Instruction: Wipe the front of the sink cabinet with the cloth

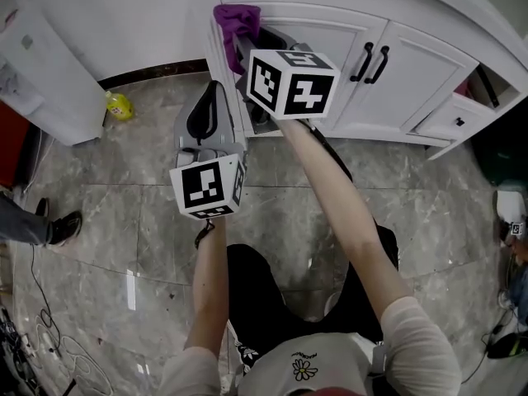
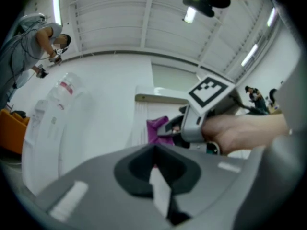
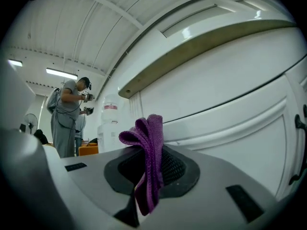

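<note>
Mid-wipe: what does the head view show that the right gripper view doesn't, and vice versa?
Head view only: the left gripper held short of the cabinet front, and a yellow bottle on the floor. Right gripper view only: the right gripper shut on a fold of the purple cloth, seen close, plus a bystander and a water dispenser. Both: the cloth and the white cabinet front.

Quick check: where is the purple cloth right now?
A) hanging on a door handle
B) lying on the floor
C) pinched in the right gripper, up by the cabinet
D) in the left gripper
C: the right gripper view shows the purple cloth pinched between the shut jaws of the right gripper, with the white cabinet front just ahead; the left gripper holds none.
</note>
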